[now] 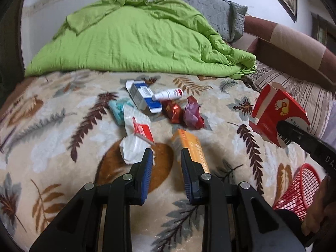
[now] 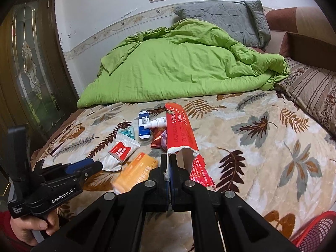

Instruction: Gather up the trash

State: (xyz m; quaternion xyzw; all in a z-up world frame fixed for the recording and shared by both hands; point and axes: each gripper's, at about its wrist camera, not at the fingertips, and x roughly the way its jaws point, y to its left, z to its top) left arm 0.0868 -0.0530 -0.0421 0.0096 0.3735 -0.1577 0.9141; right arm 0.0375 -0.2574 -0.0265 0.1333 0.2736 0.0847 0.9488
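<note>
Trash lies on a leaf-patterned blanket (image 1: 52,130). My left gripper (image 1: 167,155) is open and empty, low over the blanket, between a crumpled white and red wrapper (image 1: 136,138) and an orange box (image 1: 192,149); it also shows in the right wrist view (image 2: 88,166). My right gripper (image 2: 168,157) is shut on a torn red carton (image 2: 180,134) and holds it above the blanket; the carton also shows in the left wrist view (image 1: 277,115). Farther back lie a blue and white box (image 1: 142,96), a white spray bottle (image 1: 168,94), a teal packet (image 1: 117,109) and red and purple foil wrappers (image 1: 182,111).
A red mesh basket (image 1: 298,191) stands at the lower right, beside the bed; it also shows in the right wrist view (image 2: 317,231). A green quilt (image 1: 136,40) and a grey pillow (image 1: 214,14) lie at the back. A striped pillow (image 2: 315,90) lies on the right.
</note>
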